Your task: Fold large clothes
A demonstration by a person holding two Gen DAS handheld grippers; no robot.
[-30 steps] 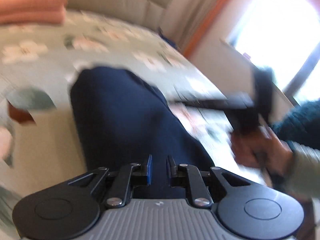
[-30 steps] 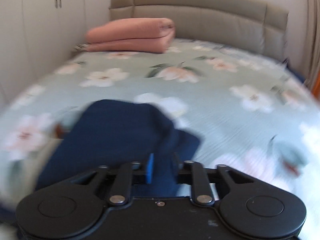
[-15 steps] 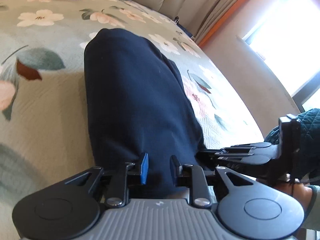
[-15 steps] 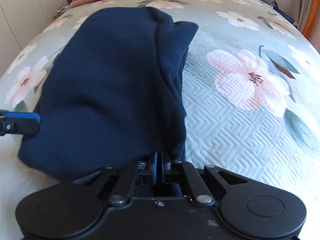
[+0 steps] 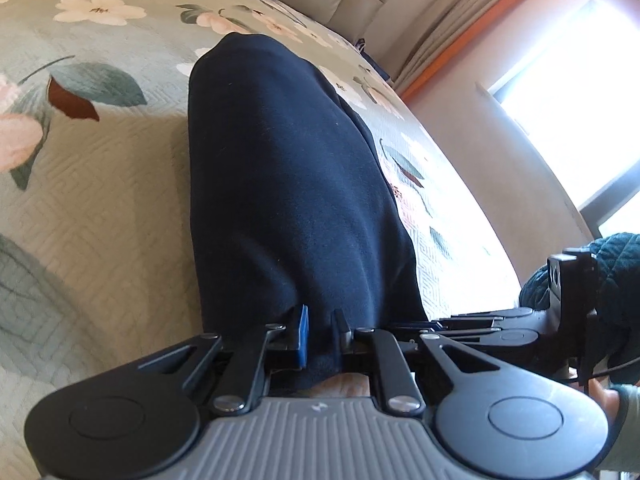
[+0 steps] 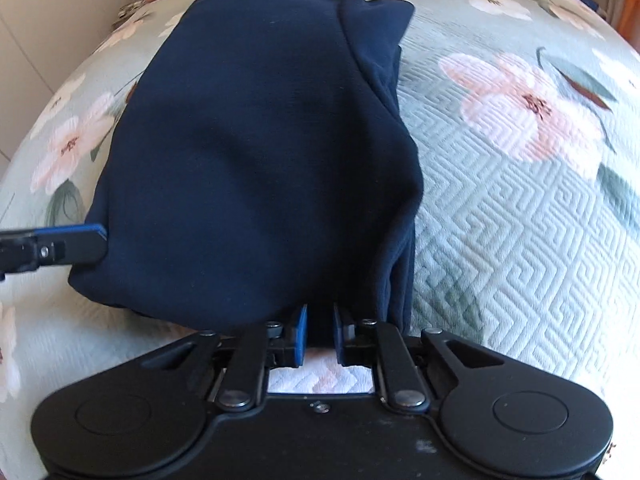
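Navy garment lies on the floral bedspread, already doubled into a compact multi-layer bundle, so I'd judge the fold mostly done, with maybe a final tidy or one more fold left. Left tool and right tool each sit at the near hem, fingers narrowly parted with cloth between them; whether they actually pinch it, cannot tell.

No words, labels or numbers can be read here — anywhere.
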